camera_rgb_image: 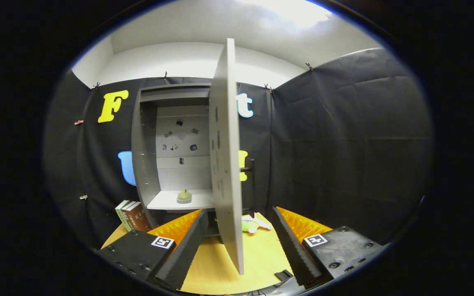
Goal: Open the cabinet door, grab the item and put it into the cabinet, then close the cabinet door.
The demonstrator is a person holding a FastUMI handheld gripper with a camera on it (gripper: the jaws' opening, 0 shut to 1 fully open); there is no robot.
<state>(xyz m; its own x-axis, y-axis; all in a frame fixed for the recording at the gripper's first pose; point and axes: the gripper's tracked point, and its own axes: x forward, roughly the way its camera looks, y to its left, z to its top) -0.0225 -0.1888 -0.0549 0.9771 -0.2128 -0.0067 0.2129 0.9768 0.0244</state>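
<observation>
My fingers (237,242) stand wide, straddling the edge of the open cabinet door (226,164) without gripping, ready to swing it shut now the pear-shaped item (184,196) sits shelved.

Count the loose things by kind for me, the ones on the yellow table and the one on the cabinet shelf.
Books: 2, standing beside the cabinet
Soft toy: 1, on the table, beyond the open gripper
Small green item: 1, on the shelf
Total: 4

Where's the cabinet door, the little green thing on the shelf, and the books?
cabinet door (225,156): gripper view, its inner face.
green thing (184,196): gripper view, its rounded body.
books (134,216): gripper view, their spines.
</observation>
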